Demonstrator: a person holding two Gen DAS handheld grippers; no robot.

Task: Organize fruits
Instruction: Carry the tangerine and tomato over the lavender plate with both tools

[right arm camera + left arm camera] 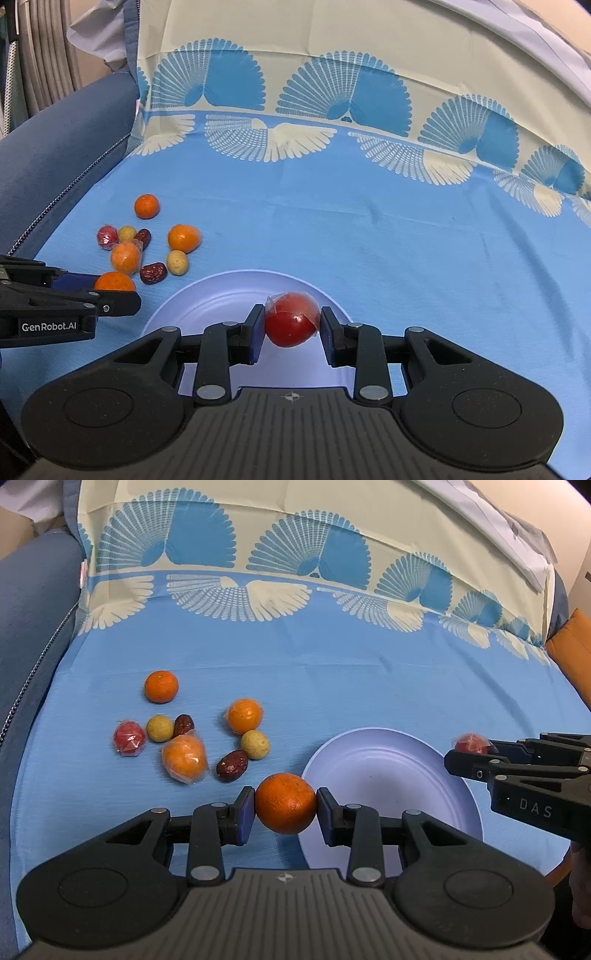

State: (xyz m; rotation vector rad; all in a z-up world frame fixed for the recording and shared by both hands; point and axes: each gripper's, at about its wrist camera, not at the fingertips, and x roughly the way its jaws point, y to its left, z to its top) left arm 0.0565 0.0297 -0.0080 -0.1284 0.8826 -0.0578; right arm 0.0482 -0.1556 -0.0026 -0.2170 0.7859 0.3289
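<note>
From your left wrist camera, your left tongs [285, 805] pinch an orange [285, 803] just beside the plate [388, 771], ready to drop in. From your right wrist camera, your right tongs [292, 325] pinch a wrapped red fruit [291, 319] over the plate [221, 291].

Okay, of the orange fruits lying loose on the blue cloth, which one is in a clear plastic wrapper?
The wrapped orange, nearest the left gripper, between the two dark red dates. Crinkled film shows around it. The other two loose oranges, the far one and the one farther right, are bare.
</note>
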